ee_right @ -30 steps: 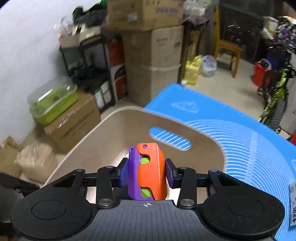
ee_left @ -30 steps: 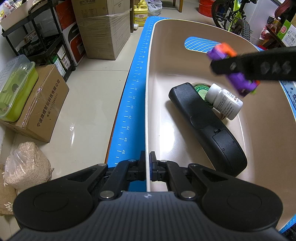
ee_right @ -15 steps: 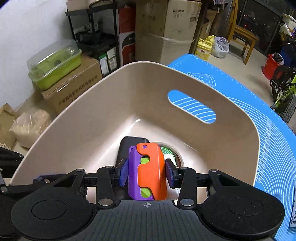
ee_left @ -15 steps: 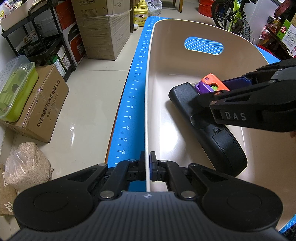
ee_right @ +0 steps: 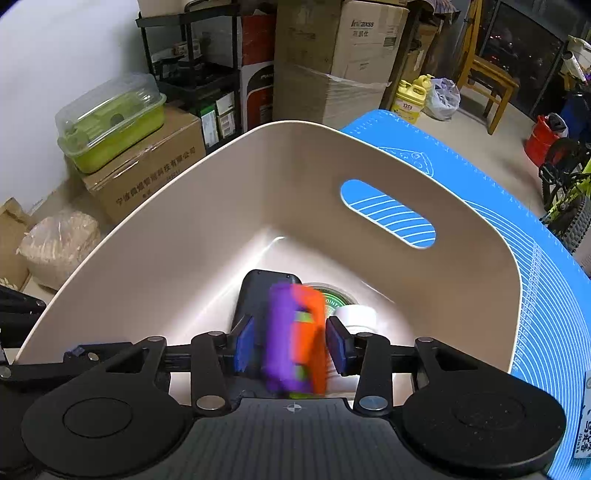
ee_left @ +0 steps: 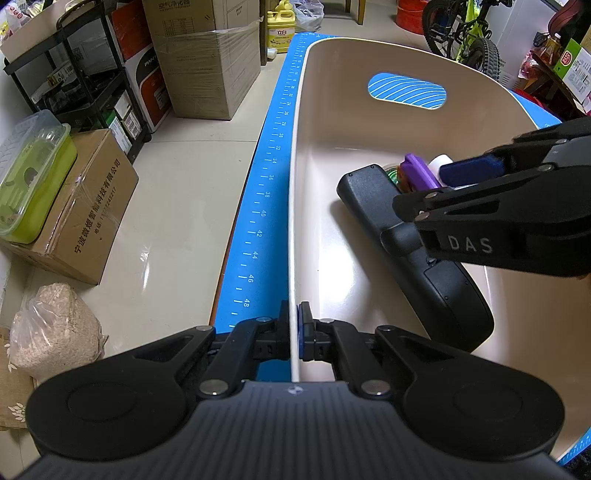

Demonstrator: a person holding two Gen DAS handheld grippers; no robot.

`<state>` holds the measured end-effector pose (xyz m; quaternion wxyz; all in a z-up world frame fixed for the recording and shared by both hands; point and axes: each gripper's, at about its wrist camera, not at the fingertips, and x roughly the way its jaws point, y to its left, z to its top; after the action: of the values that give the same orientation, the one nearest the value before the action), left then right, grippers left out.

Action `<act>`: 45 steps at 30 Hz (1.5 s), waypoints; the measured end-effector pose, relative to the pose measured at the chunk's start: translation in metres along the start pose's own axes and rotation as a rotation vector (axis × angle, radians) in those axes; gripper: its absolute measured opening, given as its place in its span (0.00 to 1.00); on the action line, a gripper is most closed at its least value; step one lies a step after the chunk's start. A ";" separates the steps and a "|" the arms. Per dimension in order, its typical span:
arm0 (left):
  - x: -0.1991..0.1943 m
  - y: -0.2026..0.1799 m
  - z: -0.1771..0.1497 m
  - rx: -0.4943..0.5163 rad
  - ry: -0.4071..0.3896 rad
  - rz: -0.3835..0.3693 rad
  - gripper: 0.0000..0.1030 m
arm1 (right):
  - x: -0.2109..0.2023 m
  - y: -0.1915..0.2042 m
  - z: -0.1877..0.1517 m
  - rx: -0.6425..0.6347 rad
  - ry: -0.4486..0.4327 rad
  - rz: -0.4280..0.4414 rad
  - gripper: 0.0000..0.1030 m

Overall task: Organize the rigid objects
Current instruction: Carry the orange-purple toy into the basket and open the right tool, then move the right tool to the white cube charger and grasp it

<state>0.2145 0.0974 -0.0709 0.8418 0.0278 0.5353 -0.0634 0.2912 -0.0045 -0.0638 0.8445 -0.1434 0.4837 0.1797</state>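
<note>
Glossy pale floor tiles (ee_left: pixel 177 206) run along one side of a blue mat (ee_left: pixel 258 229) printed with a white ruler scale; taped cardboard boxes (ee_left: pixel 207 62), a black metal rack (ee_left: pixel 85 74) and a clear-lidded green box (ee_left: pixel 29 173) stand beyond it. On the mat sits a smooth beige plastic tub (ee_left: pixel 295 184) with rounded corners and an oval handle slot (ee_left: pixel 406 90) cut in its far wall.

The left gripper (ee_left: pixel 294 332) is clamped on the tub's thin near rim, jaws pressed together on the wall, one pad inside and one outside.

The right gripper (ee_right: pixel 291 343) reaches down into the tub. Its jaws have just been opening: the blue pads (ee_right: pixel 338 343) stand slightly clear of the toy (ee_right: pixel 295 339), a blocky purple and orange piece with green accents, which is between them but motion-blurred, so its outline and any contact are hard to judge. In the left wrist view only the toy's purple end shows past the right gripper's black linkage.

On the tub floor lie a long matte black remote (ee_left: pixel 436 280), partly covered by the right gripper, a round green-lidded tin (ee_right: pixel 334 299), mostly hidden, and a white bottle (ee_right: pixel 356 315), only its cap clear. A bicycle (ee_left: pixel 469 33) is cut off at the far edge.
</note>
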 end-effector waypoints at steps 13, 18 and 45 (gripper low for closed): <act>0.000 0.000 0.000 0.000 0.000 0.000 0.05 | -0.047 -0.023 -0.008 0.062 -0.113 0.015 0.67; 0.000 -0.001 0.001 -0.002 0.000 -0.002 0.05 | -0.073 -0.045 -0.022 0.132 -0.181 -0.020 0.68; 0.000 -0.001 0.001 0.001 -0.001 0.000 0.05 | -0.083 -0.134 -0.160 0.442 -0.098 -0.235 0.69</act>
<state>0.2155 0.0968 -0.0704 0.8421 0.0281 0.5349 -0.0636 0.1892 -0.2049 -0.0613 0.8928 -0.0018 0.4498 -0.0230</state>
